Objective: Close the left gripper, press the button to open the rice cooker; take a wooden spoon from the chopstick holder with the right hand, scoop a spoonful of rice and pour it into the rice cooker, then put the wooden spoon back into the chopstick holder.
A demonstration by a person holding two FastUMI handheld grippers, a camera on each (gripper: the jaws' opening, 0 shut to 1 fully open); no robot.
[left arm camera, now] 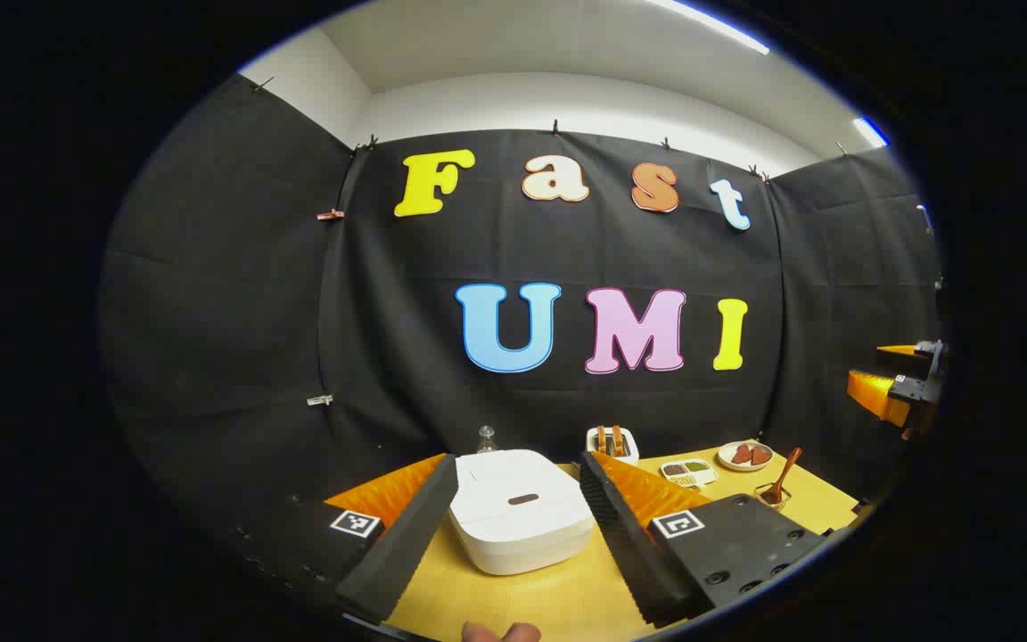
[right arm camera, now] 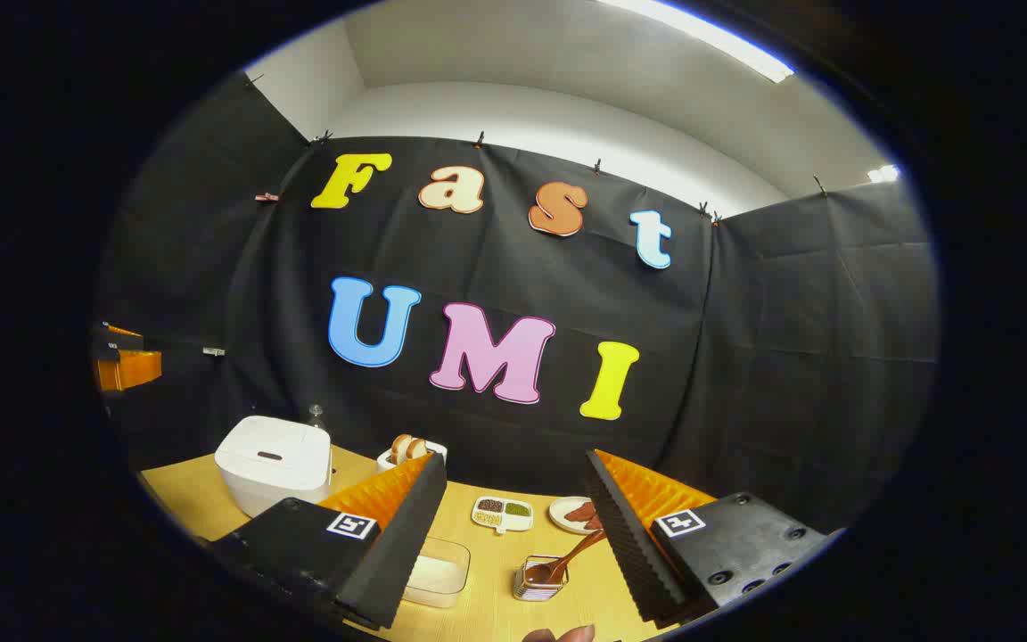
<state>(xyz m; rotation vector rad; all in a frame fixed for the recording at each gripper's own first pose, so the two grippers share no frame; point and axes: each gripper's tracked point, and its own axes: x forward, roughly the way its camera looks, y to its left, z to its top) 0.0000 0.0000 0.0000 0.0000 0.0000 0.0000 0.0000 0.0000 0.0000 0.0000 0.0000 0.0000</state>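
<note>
Right now both tools hang above the yellow wooden table (left arm camera: 558,597) with nothing in them. From the left gripper view, the left gripper (left arm camera: 518,513) has its black ribbed fingers (left arm camera: 402,544) spread wide, and the white, rounded-square rice cooker (left arm camera: 521,522) sits on the table between them, lid down, its dark oval button (left arm camera: 523,499) facing up. Behind it stands a small white toaster with two brown slices (left arm camera: 612,441), and off to its right a white divided dish of grains (left arm camera: 688,470) and a white plate of reddish pieces (left arm camera: 745,456).

Over in the right gripper view, the right gripper (right arm camera: 513,526) is just as wide open and empty. Between its fingers, on the table, stands the small glass chopstick holder (right arm camera: 538,578) with the brown wooden spoon (right arm camera: 567,557) leaning out of it to the right. Just left of the holder sits a clear plastic box of white rice (right arm camera: 438,571), partly behind the left finger. The cooker shows far to the left there, well apart from the holder.
</note>
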